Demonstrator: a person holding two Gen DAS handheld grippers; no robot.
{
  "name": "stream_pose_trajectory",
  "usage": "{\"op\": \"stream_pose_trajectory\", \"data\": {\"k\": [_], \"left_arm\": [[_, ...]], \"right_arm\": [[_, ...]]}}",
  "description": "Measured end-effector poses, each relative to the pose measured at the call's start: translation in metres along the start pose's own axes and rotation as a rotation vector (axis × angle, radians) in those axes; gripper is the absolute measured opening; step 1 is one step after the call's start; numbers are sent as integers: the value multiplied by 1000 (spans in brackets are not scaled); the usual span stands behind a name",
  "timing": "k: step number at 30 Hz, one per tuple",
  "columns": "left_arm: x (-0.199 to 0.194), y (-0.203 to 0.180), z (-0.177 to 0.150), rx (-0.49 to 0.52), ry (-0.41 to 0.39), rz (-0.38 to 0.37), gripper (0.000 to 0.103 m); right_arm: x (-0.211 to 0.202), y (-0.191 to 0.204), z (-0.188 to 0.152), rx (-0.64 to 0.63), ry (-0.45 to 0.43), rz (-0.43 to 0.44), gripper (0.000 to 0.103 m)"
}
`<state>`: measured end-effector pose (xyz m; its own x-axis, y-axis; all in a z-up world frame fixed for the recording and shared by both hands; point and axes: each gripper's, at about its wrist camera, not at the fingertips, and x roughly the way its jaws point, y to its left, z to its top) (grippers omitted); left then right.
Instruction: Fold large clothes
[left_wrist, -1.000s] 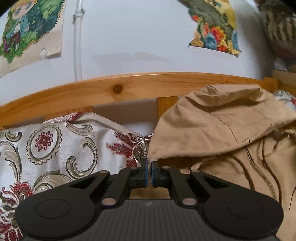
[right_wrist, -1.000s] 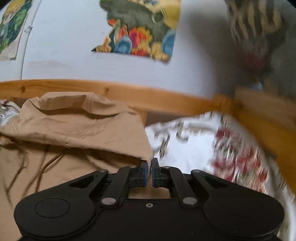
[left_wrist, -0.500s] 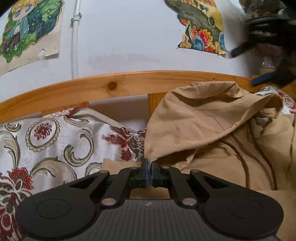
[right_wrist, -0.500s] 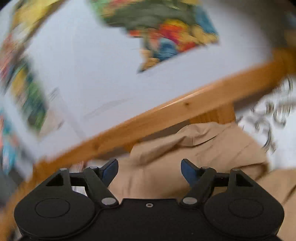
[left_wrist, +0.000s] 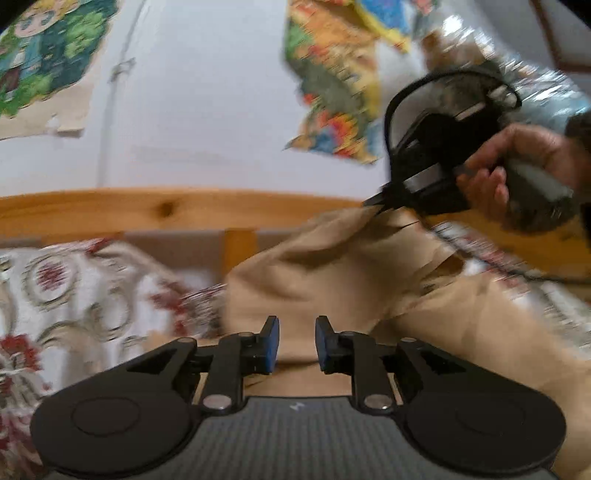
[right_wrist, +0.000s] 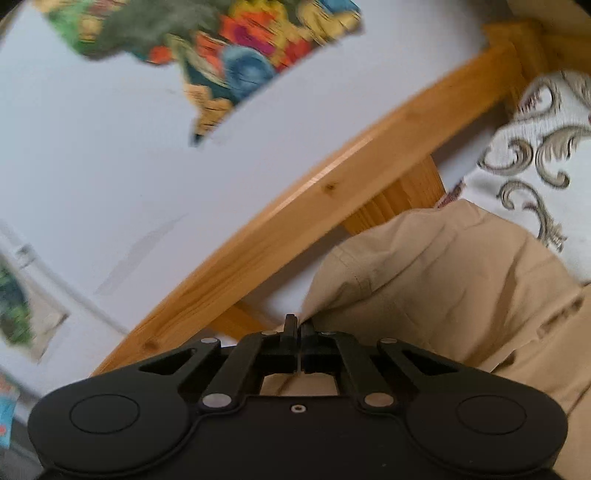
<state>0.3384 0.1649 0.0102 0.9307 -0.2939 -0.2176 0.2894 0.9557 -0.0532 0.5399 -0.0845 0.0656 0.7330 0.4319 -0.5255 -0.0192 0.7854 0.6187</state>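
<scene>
A tan hoodie lies on the patterned bedspread against the wooden headboard, its hood raised. My left gripper is open, its blue pads a little apart just above the tan cloth, holding nothing. My right gripper is shut on the tip of the hoodie's hood. It also shows in the left wrist view, held by a hand at the upper right and pinching the top of the hood.
A wooden headboard rail runs across behind the hoodie, in front of a white wall with colourful posters. The floral bedspread covers the left; it also shows at the right of the right wrist view.
My left gripper has opened and let go of the cloth. My right gripper, open half a second ago, has shut on the hood's tip and lifted it.
</scene>
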Motion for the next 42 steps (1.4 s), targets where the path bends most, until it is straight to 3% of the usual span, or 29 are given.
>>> {"op": "stream_pose_trajectory", "data": {"k": [4, 6, 9, 14, 15, 18, 19, 21, 22, 24, 27, 31, 33, 35, 37, 40, 42], "left_arm": [[13, -35, 11, 50, 13, -142, 22], [35, -52, 10, 71, 49, -150, 23], [76, -69, 1, 107, 111, -53, 23], [112, -55, -3, -4, 139, 174, 19], [114, -54, -3, 15, 134, 214, 7], [105, -59, -7, 140, 107, 251, 6], [97, -60, -11, 164, 113, 227, 8], [70, -56, -23, 183, 140, 140, 34], [52, -51, -31, 180, 165, 85, 39], [24, -43, -46, 170, 223, 49, 46], [-14, -25, -60, 92, 324, 123, 55], [-37, 0, -53, -73, 364, 142, 61], [-37, 4, -46, -108, 340, 138, 68], [-28, 10, -40, -148, 325, 135, 75], [-16, 11, -35, -188, 330, 129, 78], [-2, 20, -30, -280, 328, 132, 78], [4, 27, -30, -331, 349, 197, 77]], "right_arm": [[-36, 1, -12, -23, 22, 80, 0], [-51, 4, -15, -44, 8, 120, 0], [-73, 10, -17, -84, 10, 164, 0], [-111, 1, -29, -126, 45, 223, 0], [-119, -4, -33, -130, 50, 251, 0], [-138, -26, -50, -108, 68, 351, 0], [-142, -35, -57, -106, 76, 376, 0], [-147, -55, -72, -85, 96, 419, 0], [-148, -65, -79, -65, 107, 433, 0], [-150, -80, -97, -82, 119, 431, 0], [-150, -94, -119, -126, 148, 434, 0], [-152, -108, -139, -193, 223, 391, 1], [-152, -114, -149, -251, 276, 326, 10], [-154, -120, -159, -346, 304, 190, 35], [-163, -130, -160, -377, 266, 101, 42], [-177, -145, -139, -297, 159, 63, 70], [-176, -151, -123, -255, 91, 65, 72]]}}
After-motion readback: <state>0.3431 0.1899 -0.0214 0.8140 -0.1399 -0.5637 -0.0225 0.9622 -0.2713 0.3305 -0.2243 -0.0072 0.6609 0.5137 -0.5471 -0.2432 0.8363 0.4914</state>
